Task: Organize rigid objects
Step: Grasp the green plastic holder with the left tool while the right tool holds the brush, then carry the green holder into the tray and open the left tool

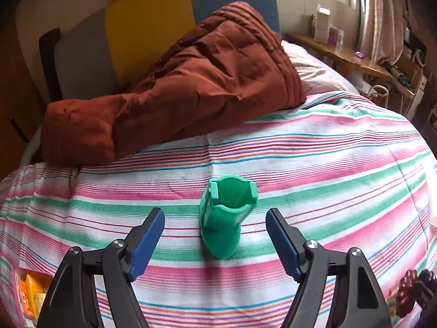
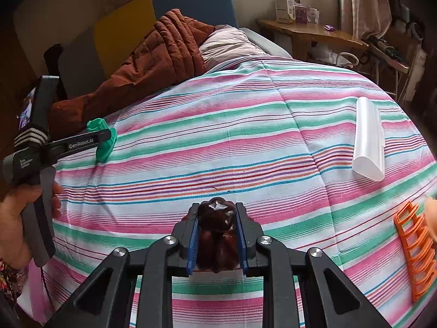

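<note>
Nearest to me, my right gripper (image 2: 217,235) is clenched on a dark glossy brown piece (image 2: 216,220), lumpy like a moulded toy; both blue pads press its sides and its top pokes out past the fingertips. It hangs above the striped bedspread (image 2: 245,136), not resting on it as far as I can judge.

My left gripper (image 1: 215,236) stands released, jaws spread wide. The green plastic holder (image 1: 226,216) sits on the bedspread between the two blue pads (image 1: 147,242), touching neither, open mouth facing the camera and its body slightly tilted. From the right wrist view the left tool's arm crosses in front of the same holder.

Step in hand, as I read it: the green holder is set down and free. To do it well I would draw the left gripper straight back along its own line, keeping the pads clear of both sides so the holder is not nudged over on soft bedding.

Farther out: an orange lattice rack (image 2: 415,248) at the right edge, a white translucent tray (image 2: 368,142) beyond it, both well apart from either gripper. A rust-brown quilt (image 1: 177,82) is heaped at the head of the bed.
</note>
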A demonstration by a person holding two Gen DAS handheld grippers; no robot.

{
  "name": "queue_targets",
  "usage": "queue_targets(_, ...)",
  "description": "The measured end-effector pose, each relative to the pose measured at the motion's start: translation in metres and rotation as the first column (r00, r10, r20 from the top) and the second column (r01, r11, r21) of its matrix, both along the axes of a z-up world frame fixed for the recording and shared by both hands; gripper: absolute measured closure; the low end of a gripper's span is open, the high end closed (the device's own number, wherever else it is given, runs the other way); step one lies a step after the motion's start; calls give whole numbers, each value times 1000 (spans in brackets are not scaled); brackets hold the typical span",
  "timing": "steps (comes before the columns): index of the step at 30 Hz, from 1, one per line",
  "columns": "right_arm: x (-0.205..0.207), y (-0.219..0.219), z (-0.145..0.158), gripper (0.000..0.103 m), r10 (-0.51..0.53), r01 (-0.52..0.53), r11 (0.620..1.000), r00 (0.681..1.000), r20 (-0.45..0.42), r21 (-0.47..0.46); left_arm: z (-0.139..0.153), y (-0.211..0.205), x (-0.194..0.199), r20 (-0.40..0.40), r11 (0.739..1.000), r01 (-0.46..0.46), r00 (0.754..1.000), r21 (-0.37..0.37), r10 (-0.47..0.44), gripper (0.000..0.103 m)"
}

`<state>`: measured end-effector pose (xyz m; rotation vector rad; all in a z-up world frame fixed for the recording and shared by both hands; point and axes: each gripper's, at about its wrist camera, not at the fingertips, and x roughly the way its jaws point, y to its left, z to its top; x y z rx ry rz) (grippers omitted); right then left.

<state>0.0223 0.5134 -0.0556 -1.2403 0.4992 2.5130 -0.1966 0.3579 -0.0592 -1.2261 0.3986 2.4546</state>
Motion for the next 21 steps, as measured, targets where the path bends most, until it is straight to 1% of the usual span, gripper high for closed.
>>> queue_targets(2, 0, 0, 0, 80, 1, -1, 1000, 1000, 1, -1, -3, 4, -8, 7, 1000, -25, 1000, -10, 25, 25)
queue_targets(4, 0, 0, 0, 80, 1, -1, 1000, 1000, 1, -2, -2, 4, -14, 6, 1000, -14, 1000, 16, 14, 25)
queue_targets(5, 0, 0, 0, 80, 1, -1, 1000, 1000, 0, -1, 0, 4, -13, 2, 1000, -6, 1000, 26, 6, 29)
queue_targets(6, 0, -1, 0, 80, 1, -1, 1000, 1000, 0, 0, 1, 4, -12, -2, 1000, 1, 1000, 27, 0, 33)
queue_targets(8, -1, -1, 0, 80, 1, -1, 1000, 1000, 1, 4, -3, 5, -13, 12, 1000, 8, 1000, 22, -8, 65)
queue_targets(9, 0, -1, 0, 80, 1, -1, 1000, 1000, 1, 5, -4, 6, -11, 24, 1000, 10, 1000, 17, -10, 68)
queue_targets(12, 0, -2, 0, 80, 1, -1, 1000, 1000, 1, 6, -5, 9, -10, 21, 1000, 18, 1000, -2, -18, 68)
queue_targets(15, 0, -2, 0, 80, 0, 0, 1000, 1000, 1, 7, -5, 8, -5, 22, 999, 36, 999, -6, -36, 68)
queue_targets(17, 0, -2, 0, 80, -1, 1, 1000, 1000, 0, 6, -4, 6, -2, 32, 999, 38, 999, 3, -39, 68)
queue_targets(21, 1, 0, 0, 80, -11, 11, 1000, 1000, -4, -11, 3, -5, 15, 71, 998, 44, 996, 48, -47, 68)
